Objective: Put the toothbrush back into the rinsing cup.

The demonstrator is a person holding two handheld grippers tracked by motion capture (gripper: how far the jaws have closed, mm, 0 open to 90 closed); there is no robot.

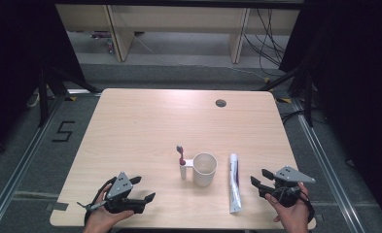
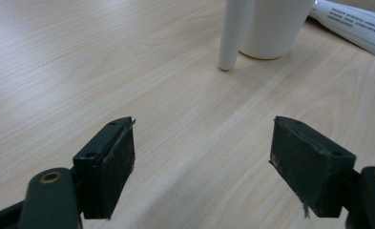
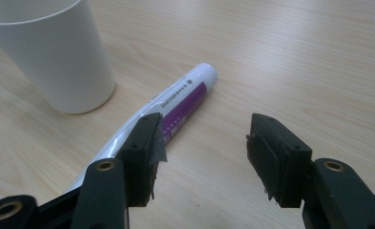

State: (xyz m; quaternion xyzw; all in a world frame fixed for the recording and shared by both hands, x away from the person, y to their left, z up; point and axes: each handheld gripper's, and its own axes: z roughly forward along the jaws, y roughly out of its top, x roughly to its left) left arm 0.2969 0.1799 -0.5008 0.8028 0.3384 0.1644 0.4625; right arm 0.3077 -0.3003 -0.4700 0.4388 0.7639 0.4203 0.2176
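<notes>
A white cup (image 1: 204,169) stands near the table's front middle, with a side holder (image 1: 183,170) that carries a red toothbrush (image 1: 181,154). A white and purple toothpaste tube (image 1: 234,182) lies just right of the cup. My left gripper (image 1: 143,189) is open at the front left, with nothing between its jaws; the cup (image 2: 272,28) and its holder (image 2: 233,36) are ahead of it. My right gripper (image 1: 259,178) is open at the front right, beside the tube (image 3: 175,107), with the cup (image 3: 56,52) beyond. In their own views the left gripper (image 2: 202,164) and right gripper (image 3: 204,157) hover over bare wood.
The light wooden table (image 1: 145,126) has a round cable hole (image 1: 221,103) near its far edge. Grey floor with rails surrounds it, and shelving legs and cables stand behind. Hands hold both grippers at the table's front edge.
</notes>
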